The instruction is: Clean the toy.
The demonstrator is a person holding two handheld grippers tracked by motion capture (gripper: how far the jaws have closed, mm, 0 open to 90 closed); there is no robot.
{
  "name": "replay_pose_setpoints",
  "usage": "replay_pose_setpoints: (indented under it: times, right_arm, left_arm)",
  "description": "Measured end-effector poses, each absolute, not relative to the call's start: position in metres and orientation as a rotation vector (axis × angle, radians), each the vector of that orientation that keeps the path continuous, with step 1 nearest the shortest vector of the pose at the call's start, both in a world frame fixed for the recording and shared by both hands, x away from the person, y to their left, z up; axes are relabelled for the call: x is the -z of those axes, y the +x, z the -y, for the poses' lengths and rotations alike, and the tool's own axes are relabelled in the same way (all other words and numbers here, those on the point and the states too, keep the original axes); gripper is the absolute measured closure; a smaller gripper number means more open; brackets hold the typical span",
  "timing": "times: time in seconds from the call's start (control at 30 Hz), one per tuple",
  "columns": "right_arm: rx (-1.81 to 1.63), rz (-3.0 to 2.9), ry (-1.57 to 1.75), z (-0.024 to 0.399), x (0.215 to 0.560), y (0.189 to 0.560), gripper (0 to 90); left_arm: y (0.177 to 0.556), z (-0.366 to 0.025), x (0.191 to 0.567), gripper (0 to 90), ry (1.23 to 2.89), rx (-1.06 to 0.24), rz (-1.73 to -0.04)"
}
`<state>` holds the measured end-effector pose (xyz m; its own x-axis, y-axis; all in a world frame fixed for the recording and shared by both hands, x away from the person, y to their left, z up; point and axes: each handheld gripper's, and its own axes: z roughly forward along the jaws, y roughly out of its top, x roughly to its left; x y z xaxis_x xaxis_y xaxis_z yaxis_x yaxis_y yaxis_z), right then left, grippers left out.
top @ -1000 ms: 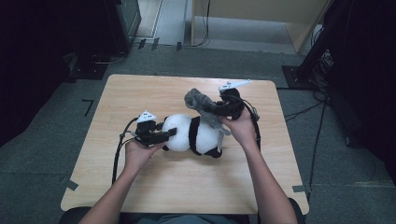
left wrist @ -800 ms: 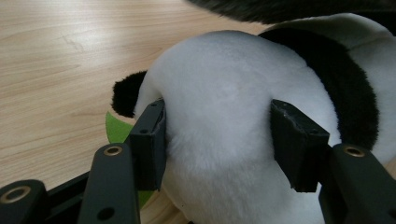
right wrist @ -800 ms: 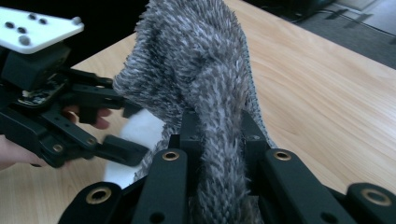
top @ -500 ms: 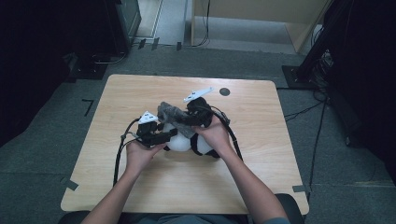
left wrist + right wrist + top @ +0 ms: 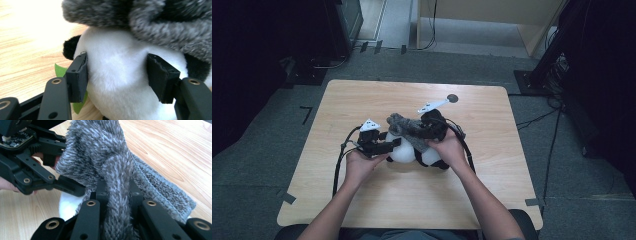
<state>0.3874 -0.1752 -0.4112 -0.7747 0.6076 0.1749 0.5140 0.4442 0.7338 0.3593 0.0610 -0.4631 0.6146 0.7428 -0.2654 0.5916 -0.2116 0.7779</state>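
Right gripper view, right tongs [image 5: 116,195] clamped on shaggy grey knit hat [image 5: 105,152], left tongs [image 5: 117,75] easing apart around smooth white plush panda [image 5: 117,65].

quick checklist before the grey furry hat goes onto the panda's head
1. Right gripper pinching the grey furry hat: ok, jaws shut on a fold.
2. Left gripper steadying the panda plush: not ok, the jaws have just been opening; the left pad touches, the right pad stands off the white fur.
3. Hat over the plush: ok, it hangs just above the white body.
4. Hat opening facing the head: cannot tell.
5. Plush resting on the table: ok.
6. Cables away from the plush: cannot tell.
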Motion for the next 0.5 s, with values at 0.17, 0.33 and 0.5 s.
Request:
replay_pose_setpoints:
  times: [0.17,0.33,0.5]
  right_arm:
    - [-1.226,-2.547,1.022,0.187,0.408,0.381,77.8]
    - [-1.232,-2.515,1.046,0.2,0.406,0.375,77.8]
    - [-1.247,-2.484,1.077,0.213,0.403,0.371,77.6]
  left_arm:
    - [0.361,-0.061,0.463,32.0,1.916,-0.19,-1.087]
    - [0.361,-0.06,0.463,28.9,1.92,-0.199,-1.097]
    - [0.362,-0.06,0.464,24.6,1.918,-0.213,-1.103]
